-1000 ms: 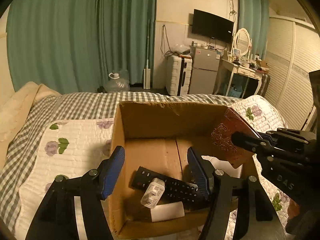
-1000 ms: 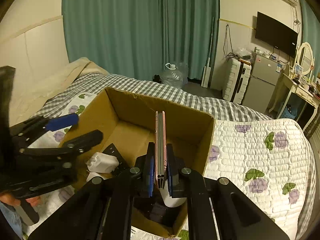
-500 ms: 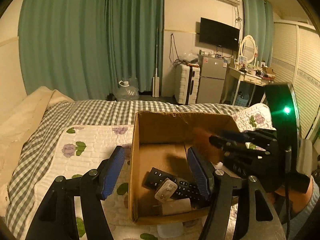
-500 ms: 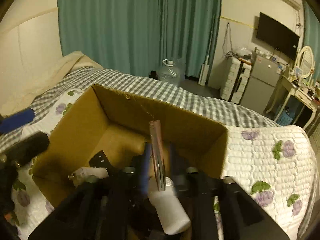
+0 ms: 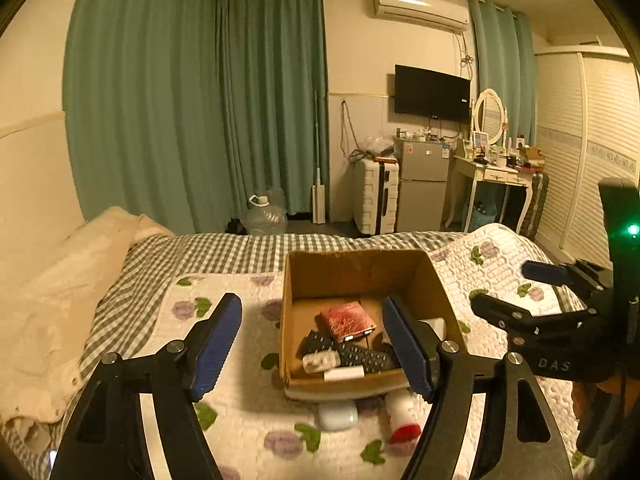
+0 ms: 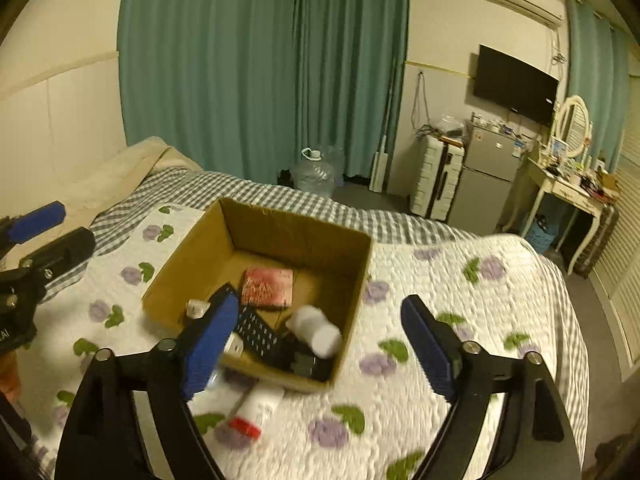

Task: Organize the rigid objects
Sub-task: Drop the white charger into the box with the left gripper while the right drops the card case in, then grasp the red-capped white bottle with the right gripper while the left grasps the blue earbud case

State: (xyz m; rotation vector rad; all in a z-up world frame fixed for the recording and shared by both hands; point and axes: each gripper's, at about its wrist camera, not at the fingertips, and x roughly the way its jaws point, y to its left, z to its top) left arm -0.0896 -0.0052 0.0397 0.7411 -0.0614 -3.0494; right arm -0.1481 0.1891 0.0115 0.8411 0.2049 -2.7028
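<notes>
An open cardboard box [image 5: 400, 272] [image 6: 280, 220] stands on the quilted bed. Inside lie a red patterned phone [image 5: 347, 319] [image 6: 267, 287], a black remote [image 5: 360, 356] [image 6: 256, 330], a white charger [image 5: 320, 360] and a white bottle [image 6: 316, 330]. In front of the box on the quilt lie a white tube with a red cap [image 5: 402, 416] [image 6: 256, 406] and a white case [image 5: 338, 416]. My left gripper [image 5: 312, 348] is open and empty, held back above the box's near side. My right gripper [image 6: 320, 344] is open and empty above the box's near right corner.
The quilt [image 6: 460, 280] with purple flowers covers the bed. A cream blanket [image 5: 60, 280] lies at the left. Beyond the bed are a water jug [image 6: 314, 172], a white suitcase [image 5: 376, 196], a small fridge [image 5: 424, 188] and a dressing table [image 5: 500, 172].
My right gripper has let go of the red phone, which now lies flat in the box, and has opened and drawn back. My left gripper has also pulled back and up.
</notes>
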